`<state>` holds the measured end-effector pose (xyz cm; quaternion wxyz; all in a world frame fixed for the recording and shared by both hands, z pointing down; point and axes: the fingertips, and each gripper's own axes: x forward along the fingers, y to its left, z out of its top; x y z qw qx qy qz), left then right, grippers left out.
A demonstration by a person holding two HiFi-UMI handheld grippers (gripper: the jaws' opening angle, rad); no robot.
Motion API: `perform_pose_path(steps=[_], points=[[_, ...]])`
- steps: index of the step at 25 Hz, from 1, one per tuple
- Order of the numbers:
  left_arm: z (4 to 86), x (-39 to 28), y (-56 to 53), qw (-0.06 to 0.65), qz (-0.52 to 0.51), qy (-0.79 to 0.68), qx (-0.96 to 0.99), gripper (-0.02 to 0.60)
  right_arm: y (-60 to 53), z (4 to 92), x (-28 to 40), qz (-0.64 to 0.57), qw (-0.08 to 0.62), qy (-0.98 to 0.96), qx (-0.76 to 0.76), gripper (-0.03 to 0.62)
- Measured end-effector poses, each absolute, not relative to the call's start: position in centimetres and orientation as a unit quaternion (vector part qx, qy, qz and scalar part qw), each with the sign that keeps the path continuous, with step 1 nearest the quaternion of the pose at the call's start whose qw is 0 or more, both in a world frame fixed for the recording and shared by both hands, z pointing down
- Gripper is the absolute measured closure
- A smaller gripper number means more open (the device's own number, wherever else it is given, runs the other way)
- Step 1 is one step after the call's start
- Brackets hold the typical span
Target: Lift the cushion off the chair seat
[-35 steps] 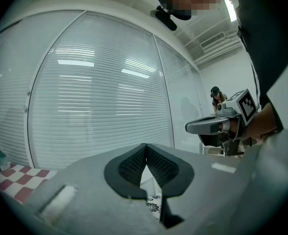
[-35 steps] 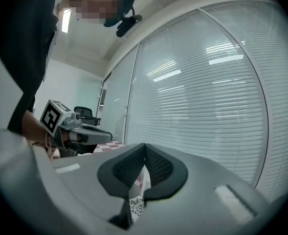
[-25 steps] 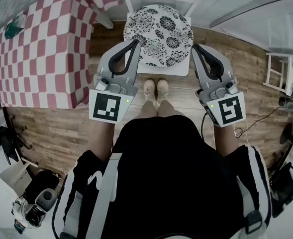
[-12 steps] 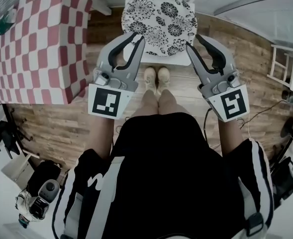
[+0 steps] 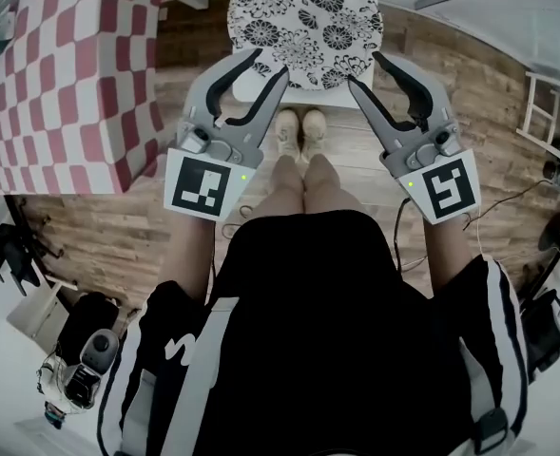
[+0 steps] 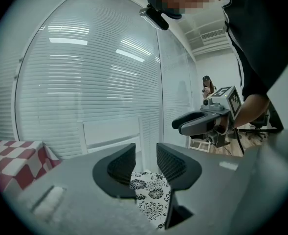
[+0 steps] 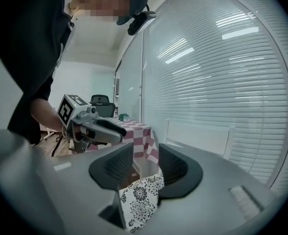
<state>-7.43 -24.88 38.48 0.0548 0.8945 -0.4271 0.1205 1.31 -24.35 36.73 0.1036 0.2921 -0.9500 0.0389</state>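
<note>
The round black-and-white flowered cushion [image 5: 308, 22] lies on the white chair seat [image 5: 248, 85] at the top of the head view. My left gripper [image 5: 270, 62] hangs at the cushion's near left edge and my right gripper [image 5: 363, 66] at its near right edge. Both sets of jaws are opening, with nothing between the pads. In the left gripper view the cushion [image 6: 151, 195] shows below and beyond the spread jaws of the left gripper [image 6: 146, 163]. In the right gripper view the cushion [image 7: 141, 199] sits below the right gripper [image 7: 146, 165].
A table with a red-and-white checked cloth [image 5: 61, 74] stands close to the chair's left. The person's feet [image 5: 299, 131] are just in front of the chair. A white rack [image 5: 550, 112] and a cable [image 5: 508, 221] are at the right. Bags [image 5: 80, 369] lie at lower left.
Both grippers' jaws have gone from shut to spread apart. Both grippers have sunk toward the chair, and the cushion now sits higher in the head view.
</note>
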Motion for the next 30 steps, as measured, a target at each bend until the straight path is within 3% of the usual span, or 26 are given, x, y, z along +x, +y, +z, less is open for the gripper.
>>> perform_pose_path(steps=[12, 30], points=[[42.7, -6.7, -24.4, 0.052, 0.160, -0.386, 0.907, 0.405, -23.2, 41.6, 0.4, 0.036, 0.140, -0.959, 0.245, 0.411], [50.7, -7.0, -23.4, 0.064, 0.231, -0.364, 0.900, 0.376, -21.5, 50.7, -0.1, 0.024, 0.228, -0.956, 0.181, 0.398]])
